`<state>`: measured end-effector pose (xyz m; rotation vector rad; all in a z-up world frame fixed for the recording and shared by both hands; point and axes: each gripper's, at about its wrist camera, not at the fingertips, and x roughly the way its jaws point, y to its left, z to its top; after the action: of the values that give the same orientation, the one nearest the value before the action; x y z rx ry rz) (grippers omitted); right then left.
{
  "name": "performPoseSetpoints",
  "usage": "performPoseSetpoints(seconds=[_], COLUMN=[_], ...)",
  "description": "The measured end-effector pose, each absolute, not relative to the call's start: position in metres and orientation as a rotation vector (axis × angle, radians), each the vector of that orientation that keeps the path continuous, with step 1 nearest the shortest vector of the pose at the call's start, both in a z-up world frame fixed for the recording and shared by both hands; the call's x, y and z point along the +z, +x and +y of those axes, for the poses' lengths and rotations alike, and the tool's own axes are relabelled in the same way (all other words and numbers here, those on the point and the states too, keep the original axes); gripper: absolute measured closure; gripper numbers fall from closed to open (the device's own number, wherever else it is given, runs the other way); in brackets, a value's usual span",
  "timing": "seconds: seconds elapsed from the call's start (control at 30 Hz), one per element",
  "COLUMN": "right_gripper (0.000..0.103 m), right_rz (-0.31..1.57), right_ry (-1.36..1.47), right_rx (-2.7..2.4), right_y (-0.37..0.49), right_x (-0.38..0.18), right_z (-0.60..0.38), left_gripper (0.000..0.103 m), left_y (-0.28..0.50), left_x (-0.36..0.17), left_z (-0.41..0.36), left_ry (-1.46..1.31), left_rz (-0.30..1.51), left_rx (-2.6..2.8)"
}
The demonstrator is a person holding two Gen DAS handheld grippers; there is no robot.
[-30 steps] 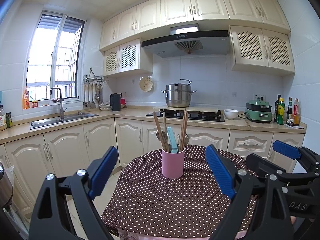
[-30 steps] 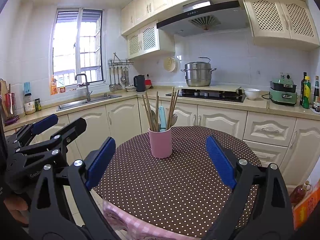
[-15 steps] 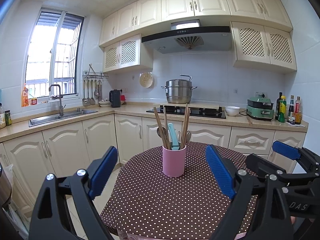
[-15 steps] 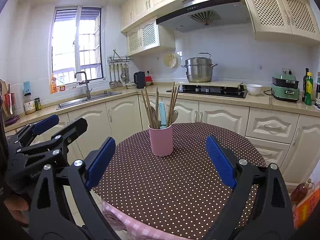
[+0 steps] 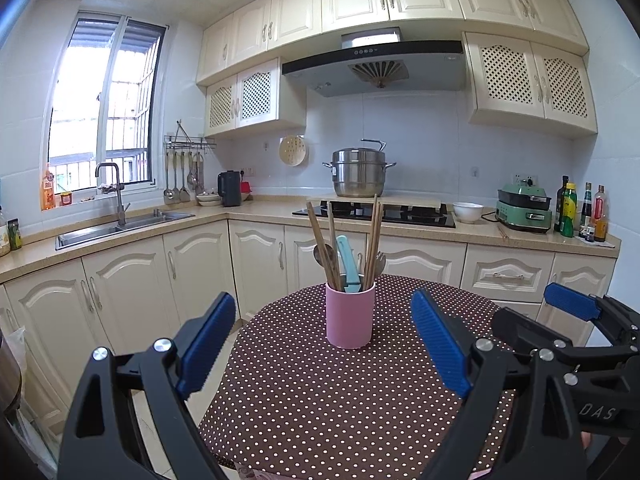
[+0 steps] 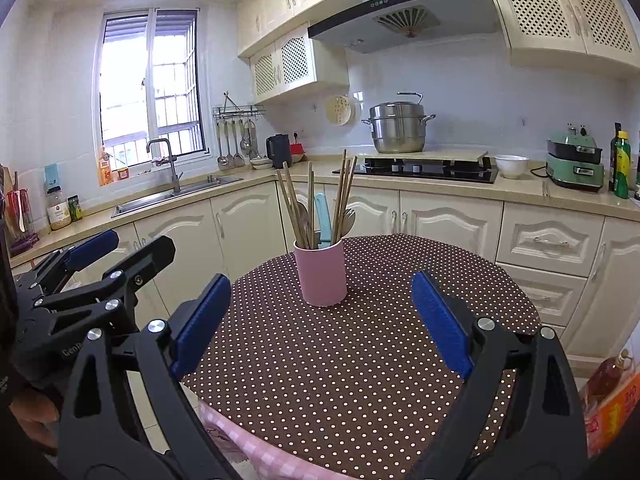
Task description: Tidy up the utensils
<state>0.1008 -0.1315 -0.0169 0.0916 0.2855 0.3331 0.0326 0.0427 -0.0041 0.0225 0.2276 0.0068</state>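
Note:
A pink cup (image 5: pixel 350 315) (image 6: pixel 321 273) stands upright on a round table with a brown dotted cloth (image 5: pixel 320 400) (image 6: pixel 360 360). Out of it stick several wooden chopsticks (image 5: pixel 374 236) (image 6: pixel 343 196), a metal spoon (image 5: pixel 323 254), a fork (image 6: pixel 349 216) and a light blue handle (image 5: pixel 346 258) (image 6: pixel 322 216). My left gripper (image 5: pixel 322 344) is open and empty, well short of the cup. My right gripper (image 6: pixel 320 320) is open too, nothing between its blue pads, with the cup ahead of it. Each gripper shows at the edge of the other's view.
Cream cabinets and a counter run behind the table, with a sink (image 5: pixel 120 228), a hob and steel pot (image 5: pixel 359 172), a white bowl (image 5: pixel 467 212), a green cooker (image 5: pixel 522 208) and bottles (image 5: pixel 568 210). An orange box and a bottle (image 6: pixel 608 396) sit low at the right.
Both grippers have crept a little toward the table, so the cup looks slightly larger. Their jaws stay as wide as before.

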Motion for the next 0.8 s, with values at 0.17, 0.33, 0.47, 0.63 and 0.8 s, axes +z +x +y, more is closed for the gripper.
performPoseSetpoints(seconds=[0.17, 0.33, 0.47, 0.63, 0.8], right_gripper=[0.013, 0.013, 0.013, 0.013, 0.013], right_rz=[0.302, 0.321, 0.336, 0.344, 0.359], right_ry=[0.094, 0.108, 0.12, 0.126, 0.118], right_rx=[0.331, 0.331, 0.334, 0.333, 0.323], right_y=[0.11, 0.122, 0.134, 0.153, 0.171], right_x=[-0.02, -0.025, -0.028, -0.029, -0.033], right_z=[-0.13, -0.131, -0.132, -0.132, -0.132], left_gripper=[0.015, 0.015, 0.015, 0.015, 0.015], left_y=[0.044, 0.058, 0.07, 0.09, 0.113], left_x=[-0.009, -0.013, -0.015, -0.016, -0.023], left_z=[0.043, 0.04, 0.037, 0.034, 0.035], left_ry=[0.024, 0.031, 0.037, 0.043, 0.043], left_rz=[0.25, 0.266, 0.273, 0.278, 0.305], left_rx=[0.008, 0.011, 0.012, 0.016, 0.021])
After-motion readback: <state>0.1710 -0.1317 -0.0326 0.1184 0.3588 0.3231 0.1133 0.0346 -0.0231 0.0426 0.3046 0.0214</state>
